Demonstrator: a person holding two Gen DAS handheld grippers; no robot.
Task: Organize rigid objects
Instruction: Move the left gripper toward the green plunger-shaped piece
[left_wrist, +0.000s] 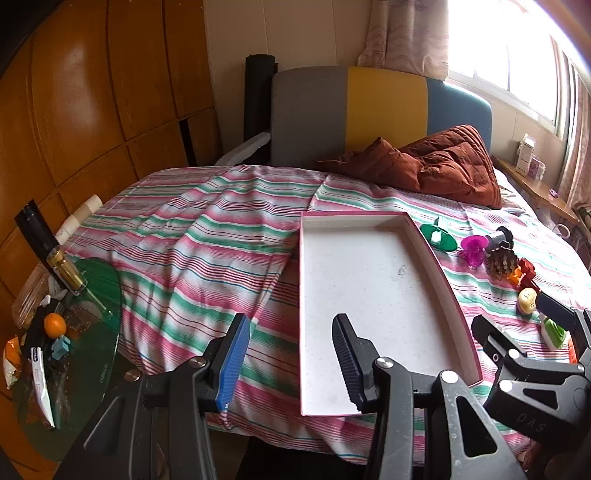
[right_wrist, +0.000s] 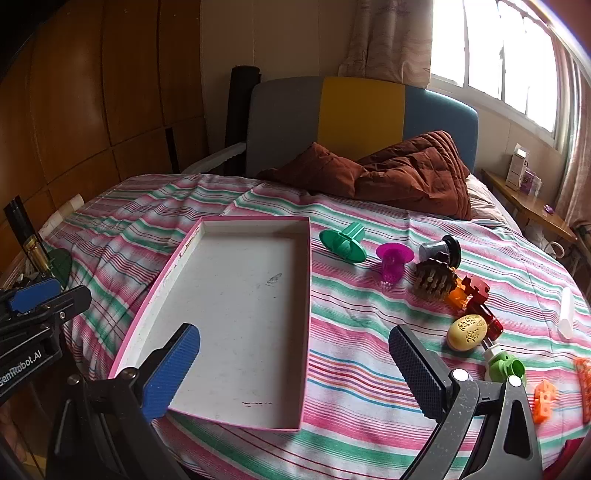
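left gripper (left_wrist: 291, 354) spread, holding nothing | right gripper (right_wrist: 295, 369) spread, holding nothing | we see one tray (right_wrist: 306, 295) on bed, toys right of it | orange pieces (right_wrist: 545, 400) cut off, uncounted

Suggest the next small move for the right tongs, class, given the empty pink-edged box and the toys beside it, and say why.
Probably ease the right tongs toward the yellow egg-shaped toy and close on it. The box holds nothing, both tongs stand open with nothing between them, and that toy lies nearest the right-hand pad, on the striped sheet.
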